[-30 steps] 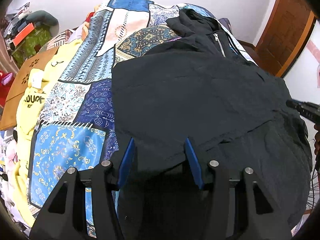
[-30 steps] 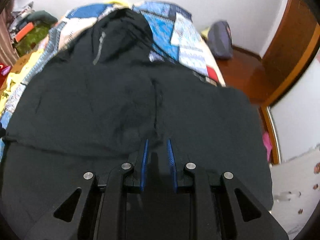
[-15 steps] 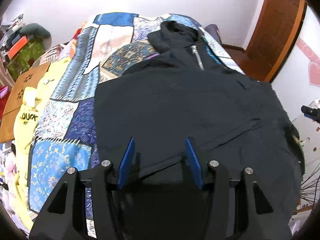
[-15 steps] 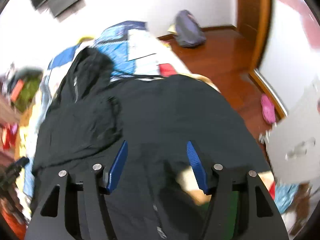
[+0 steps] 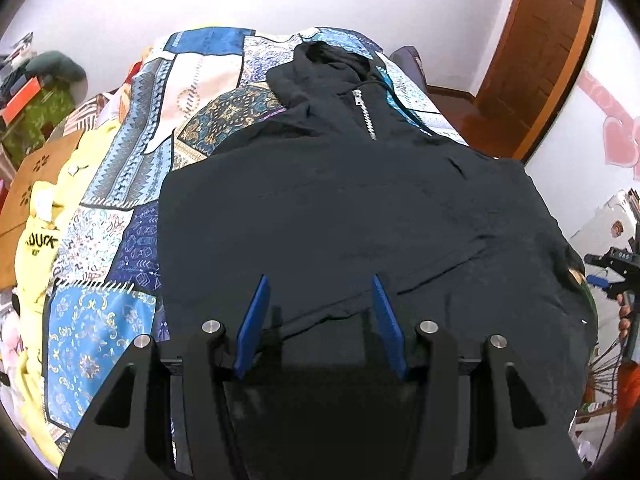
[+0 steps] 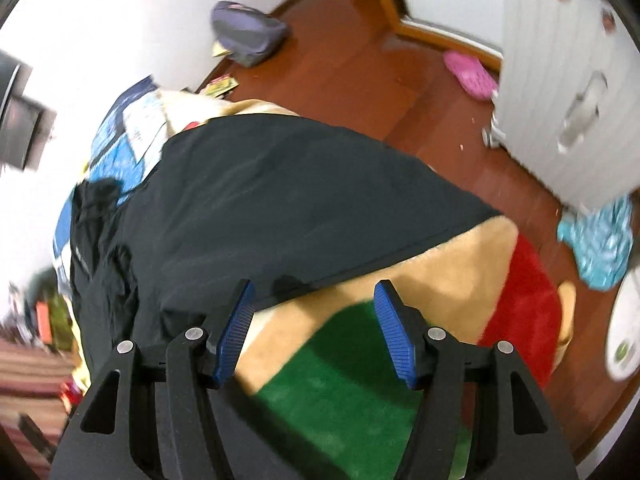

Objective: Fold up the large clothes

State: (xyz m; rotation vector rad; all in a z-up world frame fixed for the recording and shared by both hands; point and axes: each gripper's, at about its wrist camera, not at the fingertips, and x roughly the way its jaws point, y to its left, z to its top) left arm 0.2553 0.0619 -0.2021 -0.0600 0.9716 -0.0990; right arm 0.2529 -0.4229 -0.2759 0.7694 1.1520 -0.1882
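Right wrist view: right claw (image 6: pixel 314 330) has just spread apart, empty, black jacket (image 6: pixel 280 208) hem just ahead; left claw (image 5: pixel 320 326) apart too; a shallow bite could drag the fold crooked

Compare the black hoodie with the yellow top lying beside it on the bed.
The black hoodie is spread flat across the middle of the bed; the yellow top lies bunched along the bed's edge. The hoodie is plain with a silver zip at the neck; the yellow top carries black lettering and shows no zip. The hoodie covers far more of the patterned bedspread. Both lie loose, held by neither gripper.
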